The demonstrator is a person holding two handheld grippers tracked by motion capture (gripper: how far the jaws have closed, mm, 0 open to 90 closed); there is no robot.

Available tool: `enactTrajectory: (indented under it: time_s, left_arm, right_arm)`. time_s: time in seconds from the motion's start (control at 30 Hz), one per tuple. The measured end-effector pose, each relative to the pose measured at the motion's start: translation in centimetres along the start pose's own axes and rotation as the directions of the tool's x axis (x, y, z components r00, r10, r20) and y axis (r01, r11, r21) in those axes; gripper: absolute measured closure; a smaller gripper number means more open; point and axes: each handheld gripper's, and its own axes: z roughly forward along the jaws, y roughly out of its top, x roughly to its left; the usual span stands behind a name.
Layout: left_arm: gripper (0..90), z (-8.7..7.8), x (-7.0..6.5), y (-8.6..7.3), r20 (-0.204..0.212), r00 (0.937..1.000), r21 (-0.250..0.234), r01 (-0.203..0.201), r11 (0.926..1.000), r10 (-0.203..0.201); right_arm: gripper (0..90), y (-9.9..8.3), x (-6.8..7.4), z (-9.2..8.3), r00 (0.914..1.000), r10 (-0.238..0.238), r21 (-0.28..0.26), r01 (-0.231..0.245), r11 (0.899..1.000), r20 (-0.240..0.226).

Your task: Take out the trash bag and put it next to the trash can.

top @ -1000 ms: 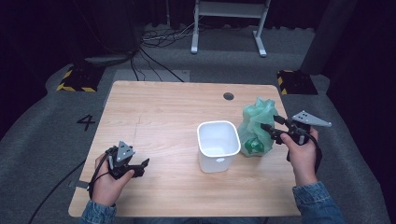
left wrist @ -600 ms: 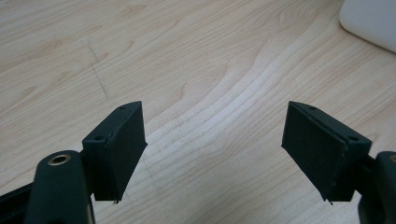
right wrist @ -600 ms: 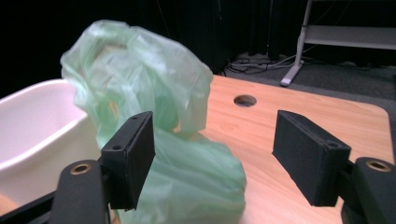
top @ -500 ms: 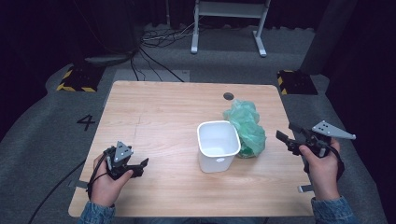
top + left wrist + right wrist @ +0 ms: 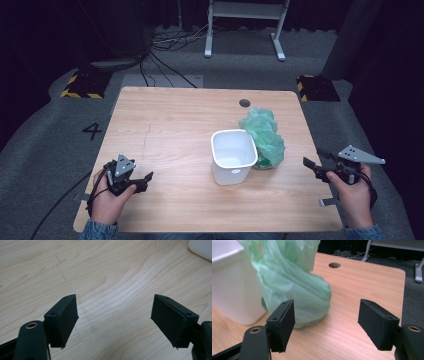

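Note:
A white plastic bin (image 5: 233,155) stands upright near the middle of the wooden table (image 5: 175,120). A crumpled green plastic bag (image 5: 265,137) rests on the table against the bin's right side; the right gripper view shows the bag (image 5: 294,287) and the bin (image 5: 234,282) close ahead. My right gripper (image 5: 314,159) hangs open at the table's right edge, apart from the bag, nothing between its jaws (image 5: 327,322). My left gripper (image 5: 145,180) is open low over the front left of the table, with bare wood between its jaws (image 5: 115,317).
A round cable hole (image 5: 244,103) sits near the table's far edge. On the dark carpet around the table are a painted number 4 (image 5: 93,131), cables (image 5: 165,45) and a white frame's feet (image 5: 245,30) beyond. Yellow-black striped blocks (image 5: 80,87) lie at both far corners.
My right gripper let go of the green bag and drew back to the right edge of the table, open. The bag settled against the bin. The left gripper stayed put.

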Motion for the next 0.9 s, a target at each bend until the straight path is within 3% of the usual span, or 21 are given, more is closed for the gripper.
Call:
enactTrajectory:
  time_s: [0.27, 0.43, 0.9]
  left_arm:
    - [20.9, -0.3, 0.8, -0.8, 0.002, 0.9999, 0.018, 0.014, 0.9997, -0.014]
    - [20.7, -0.4, 1.2, -1.1, 0.011, 0.9998, 0.031, 0.017, 0.9994, -0.018]
    - [20.2, 0.4, 1.4, -2.5, 0.019, 0.9995, 0.092, 0.023, 0.9955, -0.025]
  right_arm:
    - [27.2, -1.9, 0.2, 0.6, 0.9991, -0.043, 0.097, 0.043, 0.994, -0.004]
    - [26.7, -3.4, 0.3, 1.4, 0.9992, -0.037, 0.158, 0.039, 0.987, -0.013]
    - [27.7, -6.5, 0.2, 2.2, 0.9999, -0.012, 0.205, 0.011, 0.979, 0.002]
